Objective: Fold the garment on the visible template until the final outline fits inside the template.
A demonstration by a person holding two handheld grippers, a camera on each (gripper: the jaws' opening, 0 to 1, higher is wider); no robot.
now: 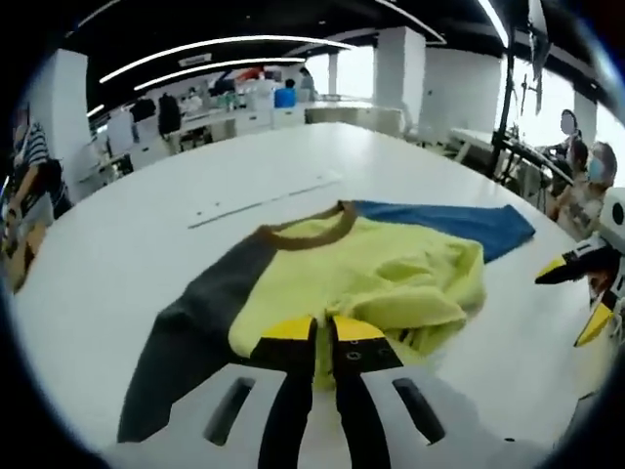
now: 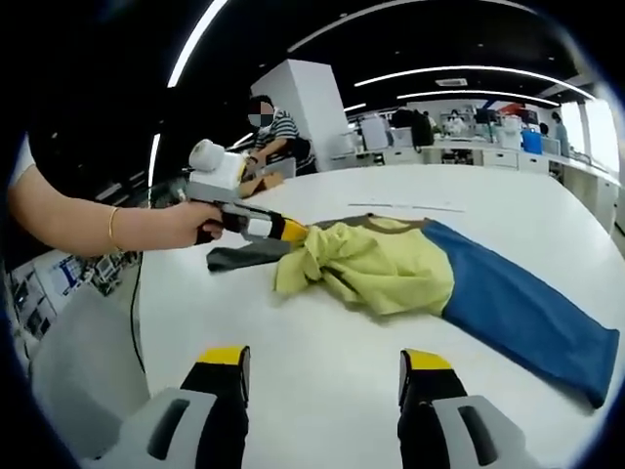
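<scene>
The white surface point(image 1: 410, 176) carries a long-sleeved shirt point(image 1: 361, 274) with a yellow body, a brown collar point(image 1: 308, 233), a dark grey sleeve point(image 1: 186, 342) and a blue sleeve point(image 2: 527, 303). The shirt lies near the surface's edge, its yellow body bunched and rumpled, the blue sleeve stretched flat away from it. A thin pale strip point(image 1: 264, 203) lies on the surface beyond the collar. The left gripper point(image 1: 323, 332), held in a person's hand point(image 2: 186, 225), has its yellow-tipped fingers point(image 1: 288, 329) pinched together on the hem of the shirt's yellow body. The right gripper point(image 2: 325, 371) hovers above bare surface with its fingers point(image 2: 227, 366) spread wide, holding nothing.
</scene>
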